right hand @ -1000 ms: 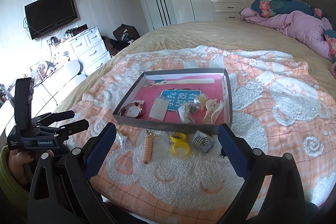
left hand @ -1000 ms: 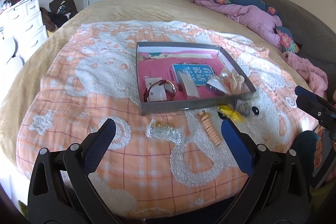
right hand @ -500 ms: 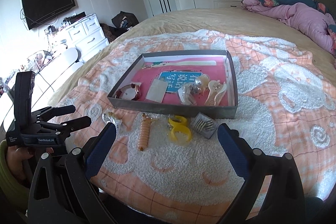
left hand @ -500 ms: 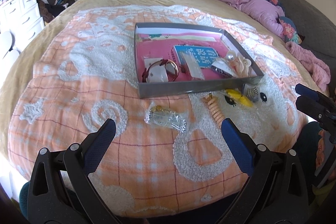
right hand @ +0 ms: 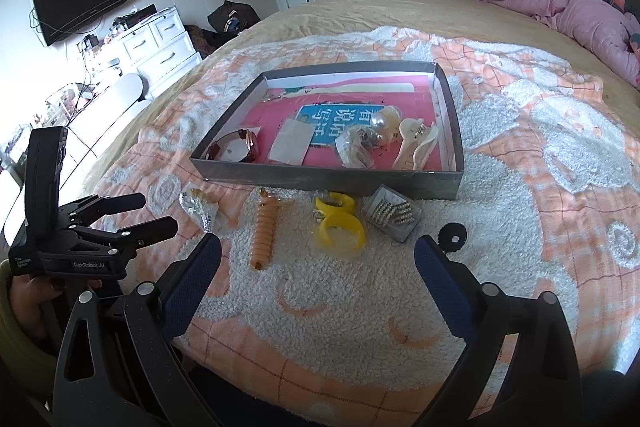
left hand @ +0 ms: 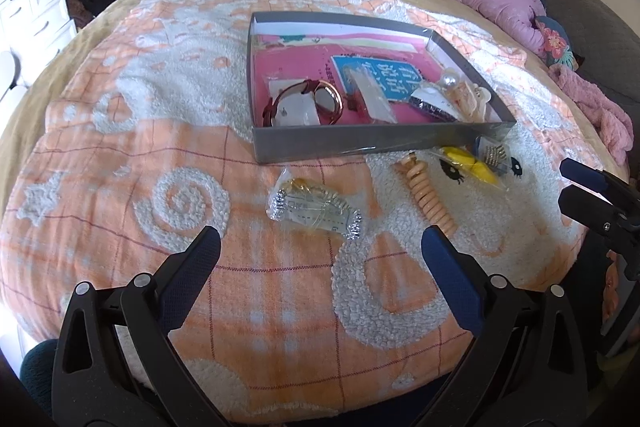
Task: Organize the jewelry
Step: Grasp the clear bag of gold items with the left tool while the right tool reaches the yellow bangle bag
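A grey tray [left hand: 372,147] [right hand: 328,183] on the bed holds a red-strap watch [left hand: 316,99], a pearl piece [right hand: 382,121], a cream hair claw [right hand: 416,143] and small packets. In front of it lie a clear bag of jewelry [left hand: 316,209] [right hand: 198,207], an orange spiral hair tie [left hand: 426,193] [right hand: 264,227], a yellow clip [left hand: 472,163] [right hand: 338,223] and a card of studs [right hand: 394,213]. My left gripper [left hand: 318,253] is open and empty, just short of the clear bag. My right gripper [right hand: 316,261] is open and empty, near the yellow clip and spiral tie.
The items lie on an orange and white blanket [left hand: 140,163] over a round bed. Pink bedding [right hand: 580,15] is piled at the far right. White drawers [right hand: 156,47] and a wall TV [right hand: 84,1] stand left of the bed.
Both grippers have moved forward and lower toward the items in front of the tray. Both stay open and empty.
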A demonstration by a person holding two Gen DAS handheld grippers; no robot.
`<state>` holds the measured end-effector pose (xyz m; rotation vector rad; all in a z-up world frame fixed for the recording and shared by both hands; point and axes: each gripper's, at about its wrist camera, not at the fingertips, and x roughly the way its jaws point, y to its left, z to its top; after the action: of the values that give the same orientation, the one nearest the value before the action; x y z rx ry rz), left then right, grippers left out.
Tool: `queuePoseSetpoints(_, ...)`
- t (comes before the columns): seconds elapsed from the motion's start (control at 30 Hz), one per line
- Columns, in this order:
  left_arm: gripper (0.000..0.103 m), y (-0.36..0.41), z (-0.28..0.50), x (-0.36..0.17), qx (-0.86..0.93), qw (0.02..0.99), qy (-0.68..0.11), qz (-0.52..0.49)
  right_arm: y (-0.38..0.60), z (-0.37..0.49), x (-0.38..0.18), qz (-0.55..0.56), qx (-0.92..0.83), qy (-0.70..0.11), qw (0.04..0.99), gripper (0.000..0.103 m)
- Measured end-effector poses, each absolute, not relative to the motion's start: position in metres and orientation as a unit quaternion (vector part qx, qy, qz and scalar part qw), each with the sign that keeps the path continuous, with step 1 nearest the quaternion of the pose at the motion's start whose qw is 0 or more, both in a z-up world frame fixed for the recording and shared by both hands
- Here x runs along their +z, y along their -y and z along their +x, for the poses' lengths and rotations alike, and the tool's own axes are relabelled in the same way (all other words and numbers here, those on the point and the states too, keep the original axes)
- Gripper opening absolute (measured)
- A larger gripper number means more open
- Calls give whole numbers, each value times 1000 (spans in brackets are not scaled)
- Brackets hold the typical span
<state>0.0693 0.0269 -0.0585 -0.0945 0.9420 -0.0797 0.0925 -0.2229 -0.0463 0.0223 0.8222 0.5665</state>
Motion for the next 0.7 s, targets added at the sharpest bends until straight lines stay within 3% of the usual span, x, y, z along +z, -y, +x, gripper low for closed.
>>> queuePoseSetpoints(0.57, 94, -29, 88, -81, -31, 882, -470, -38, 222, 107, -74, 26, 275, -433, 858, 96)
queuePoseSetpoints(0.7, 94, -31, 92, -87, -29, 879, -474, -42, 222, 115, -86, 42, 281, -450, 847, 86)
